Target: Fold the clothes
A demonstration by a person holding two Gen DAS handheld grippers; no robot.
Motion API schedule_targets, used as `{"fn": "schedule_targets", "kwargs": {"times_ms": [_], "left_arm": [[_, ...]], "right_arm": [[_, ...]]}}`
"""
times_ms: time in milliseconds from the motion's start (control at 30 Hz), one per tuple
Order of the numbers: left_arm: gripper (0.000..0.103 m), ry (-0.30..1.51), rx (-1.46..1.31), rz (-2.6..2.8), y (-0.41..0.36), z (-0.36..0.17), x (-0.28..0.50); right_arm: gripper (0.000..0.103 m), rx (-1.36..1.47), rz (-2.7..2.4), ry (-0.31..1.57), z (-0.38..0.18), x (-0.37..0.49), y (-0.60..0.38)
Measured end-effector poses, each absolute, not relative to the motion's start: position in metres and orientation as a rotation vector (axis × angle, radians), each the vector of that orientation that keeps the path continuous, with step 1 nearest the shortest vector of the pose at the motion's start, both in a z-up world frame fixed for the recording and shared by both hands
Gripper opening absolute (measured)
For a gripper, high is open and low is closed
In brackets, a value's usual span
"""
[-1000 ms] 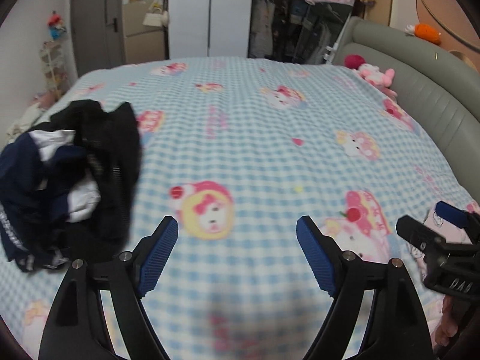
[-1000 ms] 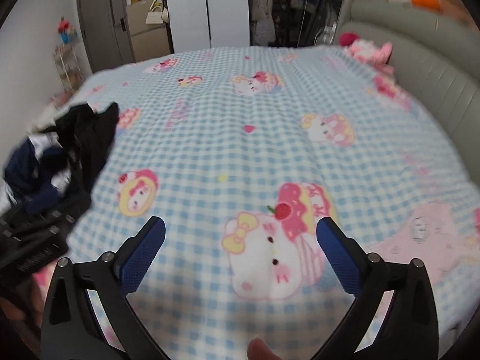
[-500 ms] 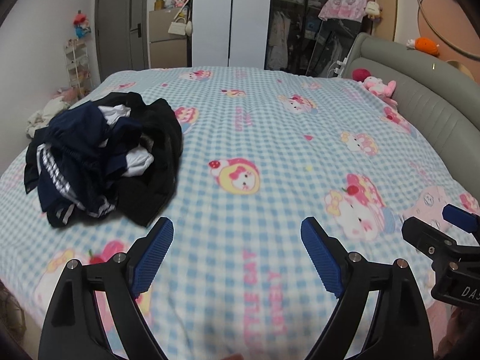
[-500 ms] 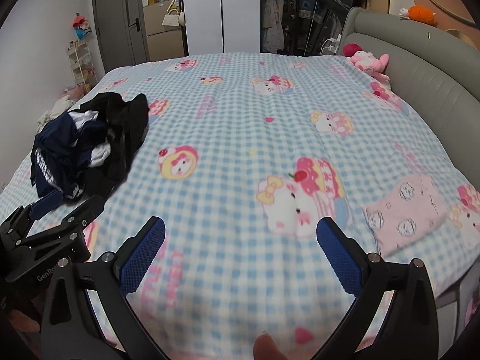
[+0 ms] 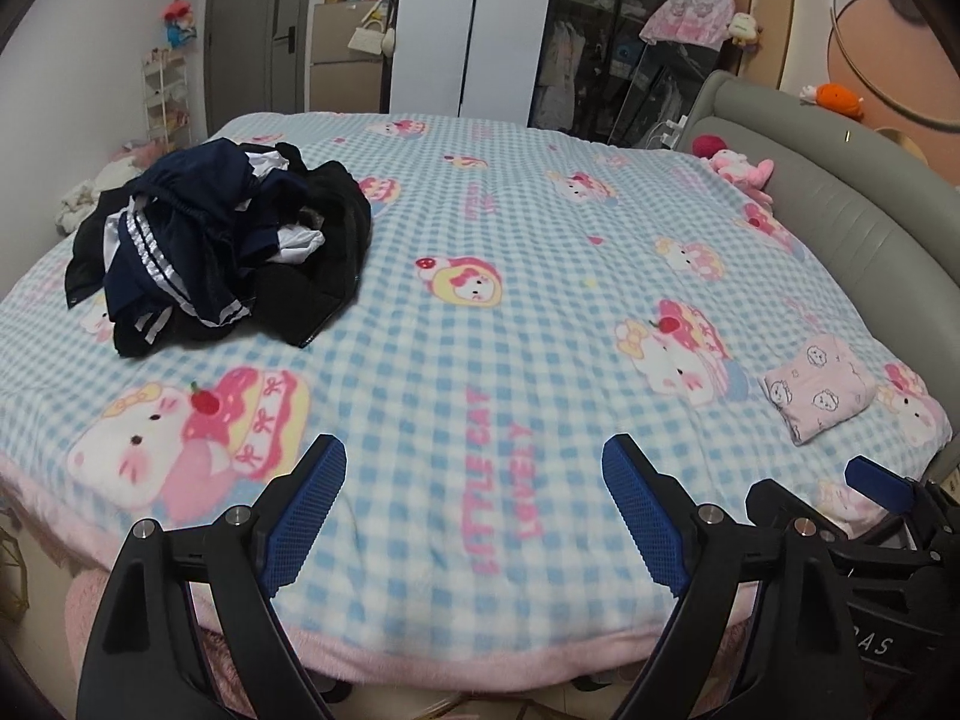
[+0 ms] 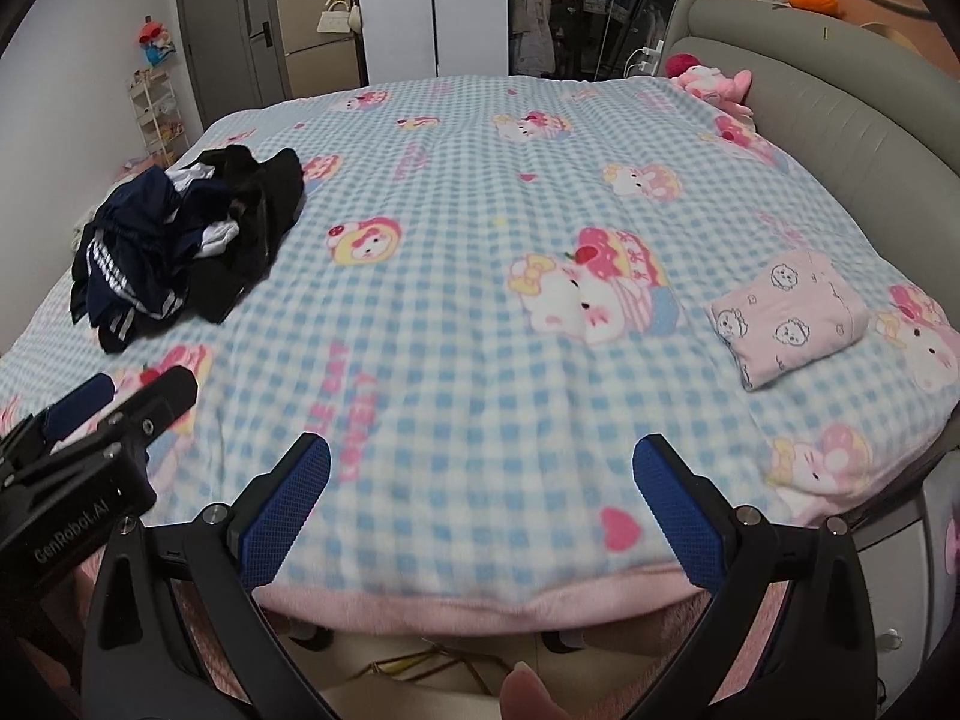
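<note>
1. Clothes lie in a loose heap on the left part of the bed, well apart from both tools. The heap is dark: navy pieces with white stripes, some white cloth, and black pieces on its right side. In the right wrist view the same heap is far to the left.
2. Behind the heap, at the left wall, stands a white shelf rack with a small toy above it, and next to it a grey door.
3. Left hand-held gripper hangs over the near edge of the bed, pointing down at the blanket. Its two blue pads are spread wide, and only the checked blanket with pink letters shows in the gap.
4. Right hand-held gripper is just beside the left one, also over the near pink edge of the blanket. Its jaws stand wide apart with nothing in them. A fingertip of the person shows at the bottom edge of this view.
5. Pink folded garment with small animal faces lies flat on the right part of the bed, near the edge. It is apart from both grippers.
6. Far to the right, the grey padded headboard curves along the bed, and a pink plush toy rests against it.
</note>
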State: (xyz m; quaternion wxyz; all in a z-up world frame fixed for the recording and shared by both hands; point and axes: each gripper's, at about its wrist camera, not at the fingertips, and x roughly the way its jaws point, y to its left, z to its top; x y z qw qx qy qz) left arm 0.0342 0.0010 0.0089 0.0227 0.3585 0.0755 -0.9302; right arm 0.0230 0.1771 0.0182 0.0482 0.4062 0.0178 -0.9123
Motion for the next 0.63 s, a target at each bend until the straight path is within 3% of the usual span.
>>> {"fn": "schedule_targets", "kwargs": {"times_ms": [633], "left_arm": [[0.090,0.180,1.157,-2.843,0.011,-0.002,0.038]], "right_arm": [[0.102,1.263,-2.773,0.042,0.010,0.022,0.183]]}}
